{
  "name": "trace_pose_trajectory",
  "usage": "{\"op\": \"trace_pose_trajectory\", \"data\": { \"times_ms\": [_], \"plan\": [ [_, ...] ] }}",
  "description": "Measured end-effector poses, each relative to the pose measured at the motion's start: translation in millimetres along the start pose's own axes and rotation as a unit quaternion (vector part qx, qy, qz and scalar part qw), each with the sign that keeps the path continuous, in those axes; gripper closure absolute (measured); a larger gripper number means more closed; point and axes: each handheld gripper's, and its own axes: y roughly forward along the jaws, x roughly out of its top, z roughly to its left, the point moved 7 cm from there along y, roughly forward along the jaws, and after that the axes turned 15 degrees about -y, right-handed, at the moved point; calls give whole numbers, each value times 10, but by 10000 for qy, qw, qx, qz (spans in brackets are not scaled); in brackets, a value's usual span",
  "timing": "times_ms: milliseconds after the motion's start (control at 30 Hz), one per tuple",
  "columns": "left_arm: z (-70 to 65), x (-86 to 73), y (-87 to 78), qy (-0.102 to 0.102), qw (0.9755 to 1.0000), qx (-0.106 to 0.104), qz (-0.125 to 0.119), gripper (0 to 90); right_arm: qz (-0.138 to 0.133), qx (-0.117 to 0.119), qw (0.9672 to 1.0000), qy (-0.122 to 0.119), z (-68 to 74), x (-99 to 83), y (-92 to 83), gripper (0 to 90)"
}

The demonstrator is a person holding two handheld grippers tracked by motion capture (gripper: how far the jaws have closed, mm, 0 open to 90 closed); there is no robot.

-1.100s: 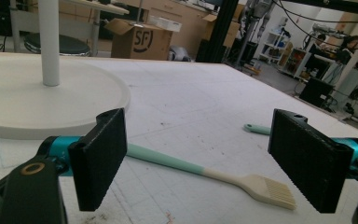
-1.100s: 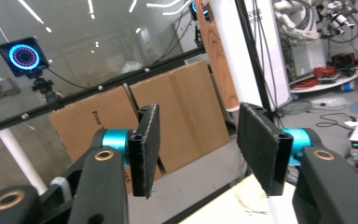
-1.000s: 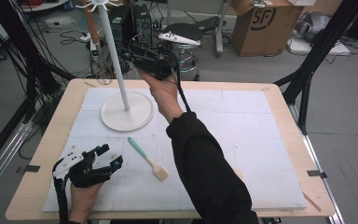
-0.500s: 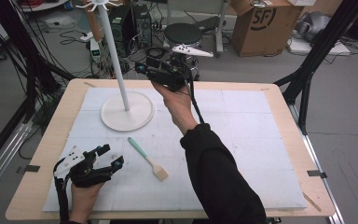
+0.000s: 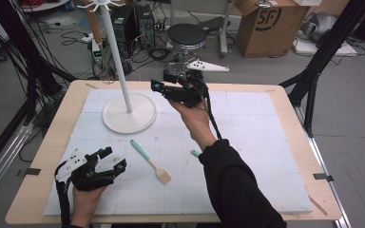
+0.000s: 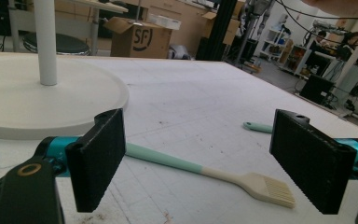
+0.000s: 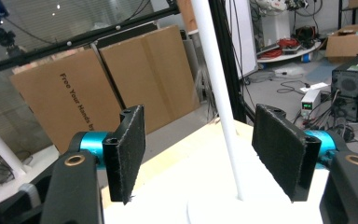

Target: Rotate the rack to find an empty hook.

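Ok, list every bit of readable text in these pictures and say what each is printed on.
"SF" in a ring: on the cardboard box behind the table, seen again in the left gripper view.
"Free Your Hands by": on the flat cardboard sheet in the right gripper view; the line runs on behind the jaw, hidden.
White label on the black case: too small to read.

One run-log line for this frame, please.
left gripper: open, resting by pastry brush | right gripper: open, empty, jaws just opening, near white stand
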Motion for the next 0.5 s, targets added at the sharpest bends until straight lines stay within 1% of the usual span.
{"op": "trace_pose_trajectory", "data": {
  "times_ms": [100,167,200,233,267,300,367,500],
  "plan": [
    [-1,1,-1,8,10000,2,3,189,114,-48,9999,-72,24,-72,-96,329],
    [-1,0,0,30,10000,3,11,189,114,-56,9999,-91,38,-110,-163,315],
    [-3,0,2,38,10000,0,9,189,91,-41,9999,-114,44,-126,-198,287],
    [-5,-1,4,46,10000,8,2,189,104,14,9998,-154,61,-148,-234,228],
    [-9,-4,6,45,10000,0,16,189,112,80,9997,-188,82,-170,-263,208],
    [-17,-6,8,43,10000,-31,19,189,116,62,9997,-215,93,-191,-296,214],
    [-21,-6,5,61,10000,-17,20,188,128,58,9995,-273,120,-237,-361,219],
    [-21,-5,-4,100,9999,-1,30,188,175,21,9996,-242,141,-336,-476,226]
  ]
}}
